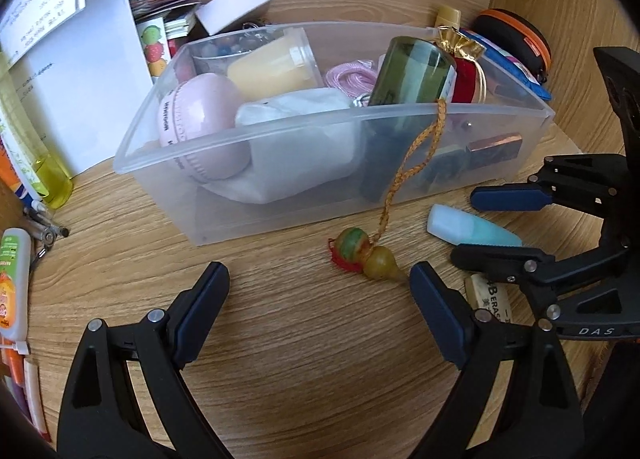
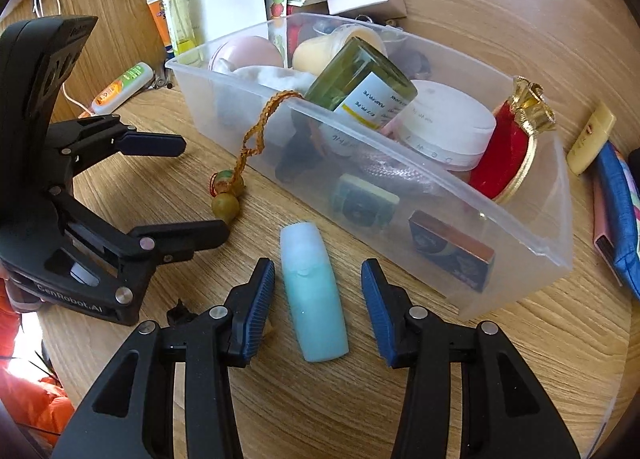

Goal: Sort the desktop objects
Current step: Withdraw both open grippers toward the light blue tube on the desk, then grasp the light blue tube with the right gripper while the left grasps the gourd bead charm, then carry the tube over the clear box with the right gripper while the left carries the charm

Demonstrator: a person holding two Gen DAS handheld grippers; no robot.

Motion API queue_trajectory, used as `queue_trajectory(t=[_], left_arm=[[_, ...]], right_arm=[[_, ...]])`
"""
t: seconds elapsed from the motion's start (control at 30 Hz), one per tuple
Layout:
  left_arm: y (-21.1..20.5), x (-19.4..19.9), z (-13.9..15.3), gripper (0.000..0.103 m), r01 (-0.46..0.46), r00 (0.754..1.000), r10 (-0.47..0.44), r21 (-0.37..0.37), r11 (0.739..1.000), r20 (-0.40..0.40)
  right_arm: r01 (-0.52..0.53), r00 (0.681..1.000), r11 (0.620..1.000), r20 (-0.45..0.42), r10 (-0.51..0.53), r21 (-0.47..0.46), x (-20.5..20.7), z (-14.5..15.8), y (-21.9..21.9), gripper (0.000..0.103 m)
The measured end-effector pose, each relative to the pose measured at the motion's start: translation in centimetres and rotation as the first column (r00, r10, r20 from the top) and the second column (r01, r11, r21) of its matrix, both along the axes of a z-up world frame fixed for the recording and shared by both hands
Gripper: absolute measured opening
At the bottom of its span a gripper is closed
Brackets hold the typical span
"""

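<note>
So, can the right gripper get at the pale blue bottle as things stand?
Probably yes: the right gripper is open astride the pale blue bottle, which lies bare on the desk with nothing between the fingers and it.

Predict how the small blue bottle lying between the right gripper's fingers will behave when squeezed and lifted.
The blue bottle looks like soft, translucent plastic, so it may dent under the pads. Lying on its rounded side, it could roll if nudged unevenly. It is small and probably light.

A home desk (wood-grain top (image 1: pixel 300 359)) cluttered with papers (image 1: pixel 60 39) and toiletries.
</note>
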State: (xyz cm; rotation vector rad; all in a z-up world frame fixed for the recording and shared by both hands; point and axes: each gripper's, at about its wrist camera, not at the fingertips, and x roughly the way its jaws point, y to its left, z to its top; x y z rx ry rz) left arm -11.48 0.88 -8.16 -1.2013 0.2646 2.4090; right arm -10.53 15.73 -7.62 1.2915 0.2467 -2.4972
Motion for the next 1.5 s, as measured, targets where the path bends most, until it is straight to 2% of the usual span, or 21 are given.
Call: queue_trajectory(t=[0.17,0.23,0.3,0.37,0.53,0.7,0.87,1.07,1.27,1.5], left_arm=[[0.0,0.1,0.1,0.092,0.017,1.000,-0.017,-0.001,1.000,-0.011],[0.2,0.0,0.1,0.091,0.022,1.000,-0.022,-0.004,1.000,-0.013],[0.4,-0.2,0.0,0.084,0.027,1.000,-0.027,-0.006,1.000,-0.006],[0.5,-0.5,-0.1,0.078,0.026,1.000,-0.026,-0.008,1.000,0.000],[0.8,-0.8,-0.1,0.075,0.020,1.000,-0.020,-0.019,1.000,-0.008],[1.4,-0.7,-0.1,0.063,0.048,0.999,-0.048,-0.016,0.999,-0.016],[1.8,-0.8,-0.1,0.058,0.067,0.997,-0.068,-0.016,0.998,-0.023],[1.4,-0.9,0.0,0.038,0.066,0.998,-0.066,0.004,0.998,-0.023],[1.4,-0.3,0.0,0.019,0.057,0.998,-0.058,-0.012,0.998,-0.035],[1.3,0.3,0.1,0.016,0.050,0.998,-0.051,-0.017,0.999,-0.040]], right_arm=[[-0.018,1.000,1.000,-0.006,0.018,-0.002,-0.2,0.0,-0.2,0.041],[-0.027,1.000,1.000,-0.014,0.027,-0.001,0.1,0.0,-0.3,0.037],[-0.042,0.999,0.999,-0.017,0.042,-0.003,0.2,0.1,-0.5,0.026],[-0.056,0.998,0.998,-0.019,0.056,0.000,0.4,0.1,-0.7,0.023],[-0.049,0.999,0.999,-0.019,0.049,-0.004,0.8,0.1,-0.3,0.023],[-0.027,1.000,0.999,-0.016,0.027,-0.022,1.1,0.2,0.9,0.023],[-0.009,0.999,0.999,-0.037,0.007,-0.050,1.6,0.9,1.9,0.023],[-0.007,0.998,0.993,-0.069,-0.001,-0.117,2.5,2.1,3.0,0.023],[0.017,0.996,0.988,-0.082,-0.030,-0.156,3.0,2.9,4.1,0.023],[0.036,0.994,0.981,-0.097,-0.055,-0.188,3.4,3.9,4.9,0.023]])
